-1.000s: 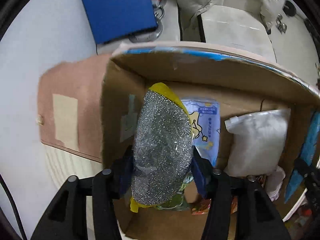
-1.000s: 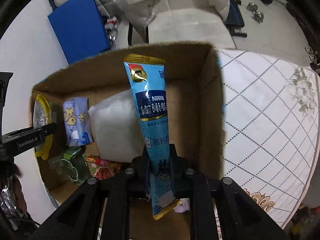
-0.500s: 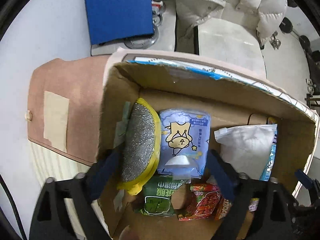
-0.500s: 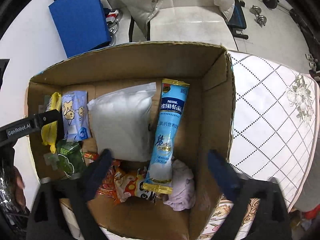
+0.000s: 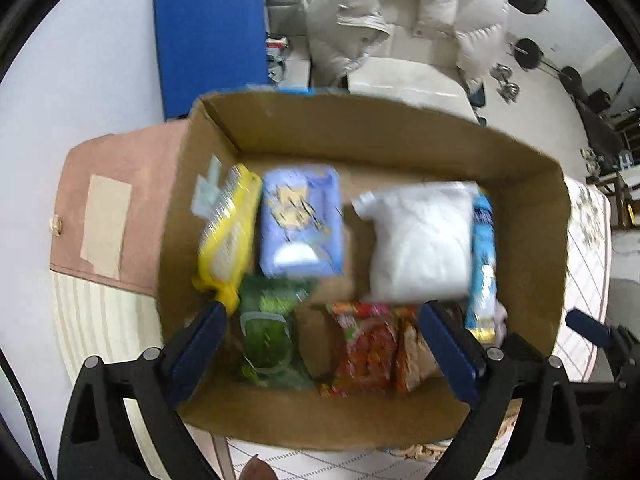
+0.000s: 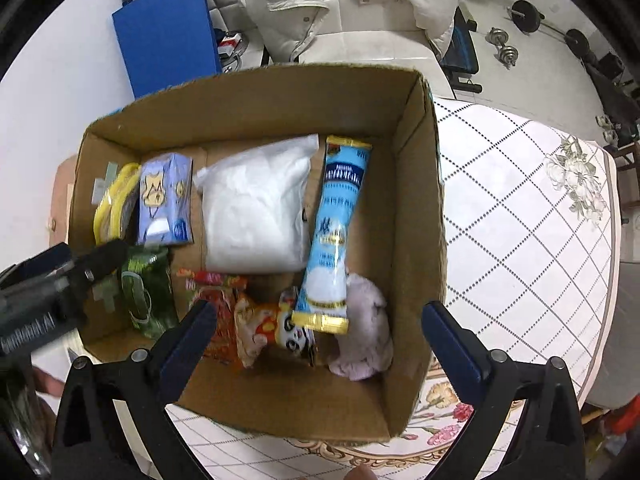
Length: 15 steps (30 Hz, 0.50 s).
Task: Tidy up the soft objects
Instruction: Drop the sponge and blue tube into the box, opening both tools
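Observation:
An open cardboard box holds soft packs. A yellow-edged glitter pouch stands at its left wall. A blue tissue pack, a white bag, a blue Nestle sachet, a green pack, red snack packs and a lilac cloth lie inside. My left gripper is open and empty above the box's near side. My right gripper is open and empty above it too.
The box sits on a table with a quilted floral cloth. A pink flap with tape sticks out to the left. A blue board, a chair with a white puffer jacket and dumbbells are behind.
Both grippers opened and let go: the glitter pouch now stands at the box's left wall, the Nestle sachet lies at the right. Both grippers have pulled back and up.

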Tool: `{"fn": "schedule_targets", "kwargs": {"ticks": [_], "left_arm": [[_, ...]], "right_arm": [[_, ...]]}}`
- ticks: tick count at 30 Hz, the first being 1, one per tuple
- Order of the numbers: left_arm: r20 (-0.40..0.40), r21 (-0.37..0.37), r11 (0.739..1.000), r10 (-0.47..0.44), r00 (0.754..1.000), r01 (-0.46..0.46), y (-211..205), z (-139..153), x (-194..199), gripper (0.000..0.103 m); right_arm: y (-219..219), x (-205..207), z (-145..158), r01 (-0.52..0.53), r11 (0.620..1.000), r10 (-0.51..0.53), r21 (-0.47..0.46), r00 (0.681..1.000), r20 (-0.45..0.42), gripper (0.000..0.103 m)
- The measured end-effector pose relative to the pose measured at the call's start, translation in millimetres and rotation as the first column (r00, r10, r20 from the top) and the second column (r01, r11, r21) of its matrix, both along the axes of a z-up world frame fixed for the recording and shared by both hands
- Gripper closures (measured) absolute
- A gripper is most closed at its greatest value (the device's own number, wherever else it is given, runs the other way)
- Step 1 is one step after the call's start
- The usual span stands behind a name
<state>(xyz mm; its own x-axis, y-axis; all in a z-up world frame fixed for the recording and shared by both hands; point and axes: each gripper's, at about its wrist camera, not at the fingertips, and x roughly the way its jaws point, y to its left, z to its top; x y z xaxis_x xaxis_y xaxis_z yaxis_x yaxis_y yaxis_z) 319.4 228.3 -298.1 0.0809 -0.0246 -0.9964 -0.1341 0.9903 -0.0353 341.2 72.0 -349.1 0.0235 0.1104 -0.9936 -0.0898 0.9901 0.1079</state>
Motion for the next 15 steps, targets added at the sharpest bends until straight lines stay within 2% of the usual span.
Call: {"fn": "schedule_targets", "kwargs": {"ticks": [4,7,11,15], "left_arm": [[0.019,-0.033,0.999,0.023,1.0,-0.022,-5,8,-15,0.005],[0.065,-0.013,1.0,0.018,0.998,-0.017,-10,26,-28,0.005],[0.146,-0.016,1.0,0.019,0.989,-0.017,-19,64,-55,0.005],[0.246,0.036,0.999,-0.003,0.969,-0.007,-34,110,-89,0.005]], "right_arm": [[-6,-15,6,0.005,1.0,-0.004,-0.006,1.0,0.008,0.0],[-13,-27,20,0.016,1.0,-0.016,0.005,0.999,0.039,0.0],[-29,-50,55,0.045,0.999,-0.047,0.017,0.992,0.118,0.0],[-44,-79,94,0.045,0.998,-0.053,0.048,0.981,0.186,0.0]]}}
